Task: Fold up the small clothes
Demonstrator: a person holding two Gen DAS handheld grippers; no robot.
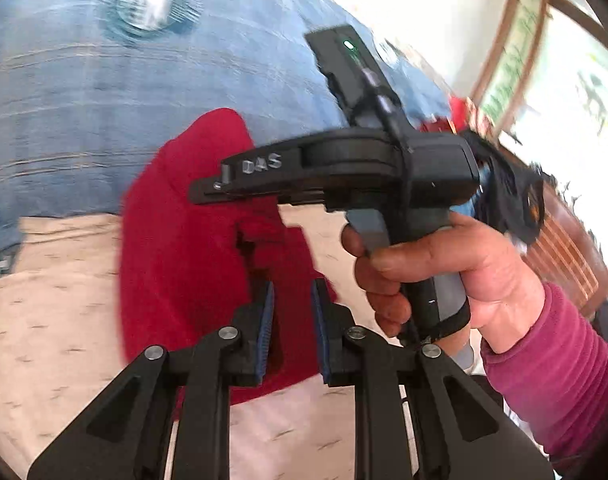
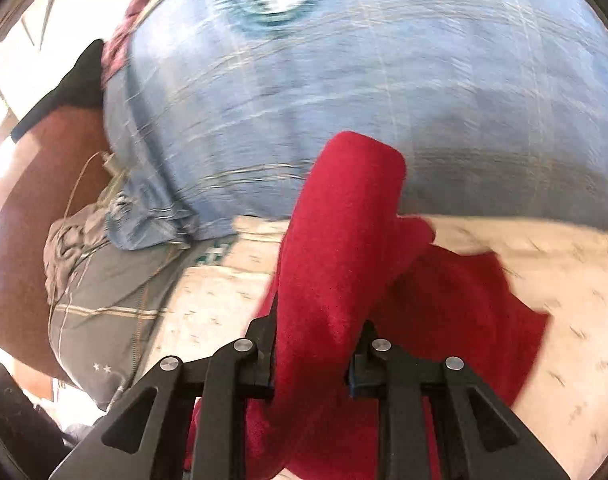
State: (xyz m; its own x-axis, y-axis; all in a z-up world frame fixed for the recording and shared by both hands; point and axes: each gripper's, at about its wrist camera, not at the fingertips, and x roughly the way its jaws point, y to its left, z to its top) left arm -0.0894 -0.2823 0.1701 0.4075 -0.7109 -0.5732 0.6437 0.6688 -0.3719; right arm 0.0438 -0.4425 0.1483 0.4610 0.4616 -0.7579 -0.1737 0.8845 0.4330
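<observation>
Black two-finger right gripper [image 2: 314, 344], nearest the lens, is clamped on a lifted fold of the soft red fleece garment [image 2: 344, 216], whose remainder lies on the cream speckled bedsheet [image 2: 564, 280]. Left gripper [image 1: 291, 320] hovers above the cloth, jaws narrowly parted and empty. Judged stage: mid-fold; laying over and flattening remain. Blue quilt [image 1: 63, 100] lies beyond.

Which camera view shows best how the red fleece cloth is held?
The right wrist view: there the red fleece cloth passes between the fingers of the right claw, which grips it. The left wrist view shows it lying on the cream sheet, behind the open left claw.
</observation>
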